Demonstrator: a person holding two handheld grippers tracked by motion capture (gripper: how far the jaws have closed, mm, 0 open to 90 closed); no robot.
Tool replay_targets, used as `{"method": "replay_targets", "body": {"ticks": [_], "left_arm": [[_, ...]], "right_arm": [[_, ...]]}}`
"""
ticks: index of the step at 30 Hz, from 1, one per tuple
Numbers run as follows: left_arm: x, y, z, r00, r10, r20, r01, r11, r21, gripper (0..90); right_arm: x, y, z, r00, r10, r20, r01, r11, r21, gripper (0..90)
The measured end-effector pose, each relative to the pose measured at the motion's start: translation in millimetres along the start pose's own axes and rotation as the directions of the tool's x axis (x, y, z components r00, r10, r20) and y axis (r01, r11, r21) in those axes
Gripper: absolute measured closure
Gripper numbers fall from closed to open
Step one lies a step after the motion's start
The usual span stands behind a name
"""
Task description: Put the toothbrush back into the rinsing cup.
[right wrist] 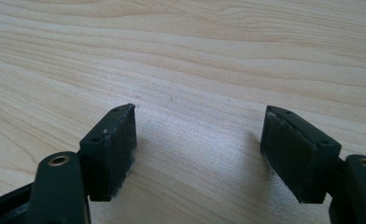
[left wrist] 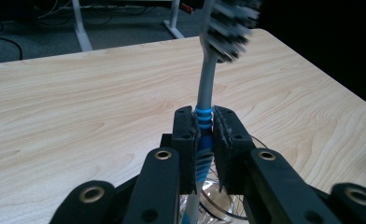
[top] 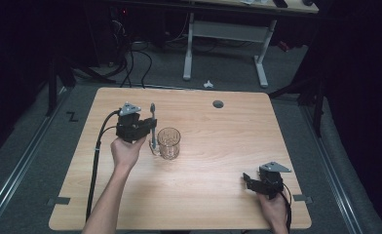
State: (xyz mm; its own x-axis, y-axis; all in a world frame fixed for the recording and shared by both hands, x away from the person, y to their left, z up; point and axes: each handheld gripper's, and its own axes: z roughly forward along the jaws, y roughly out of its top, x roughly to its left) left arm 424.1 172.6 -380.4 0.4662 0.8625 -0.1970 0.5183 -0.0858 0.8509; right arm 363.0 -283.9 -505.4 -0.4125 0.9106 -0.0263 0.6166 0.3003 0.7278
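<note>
A grey toothbrush with a blue-ribbed grip stands upright, bristle head up, in my left gripper. In the left gripper view the jaws are shut on the toothbrush at its blue grip, gripper. A clear drinking glass stands on the wooden table just right of the toothbrush; its rim shows below the jaws. My right gripper rests low at the table's near right, held by a hand. In the right gripper view it stands open over bare wood with nothing between its pads.
A round grommet hole sits near the table's far edge. Beyond the table stand a white desk frame and cables on the floor. A black cable trails from the left gripper along the forearm.
</note>
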Motion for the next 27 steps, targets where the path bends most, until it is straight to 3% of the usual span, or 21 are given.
{"method": "replay_targets", "body": {"ticks": [27], "left_arm": [[0.3, -16.5, 1.8, 1.0000, 0.000, -0.005, 0.000, 0.9998, 0.020, 79.3]], "right_arm": [[0.0, 0.0, 0.0, 1.0000, 0.000, 0.000, 0.000, 1.0000, 0.000, 27.1]]}}
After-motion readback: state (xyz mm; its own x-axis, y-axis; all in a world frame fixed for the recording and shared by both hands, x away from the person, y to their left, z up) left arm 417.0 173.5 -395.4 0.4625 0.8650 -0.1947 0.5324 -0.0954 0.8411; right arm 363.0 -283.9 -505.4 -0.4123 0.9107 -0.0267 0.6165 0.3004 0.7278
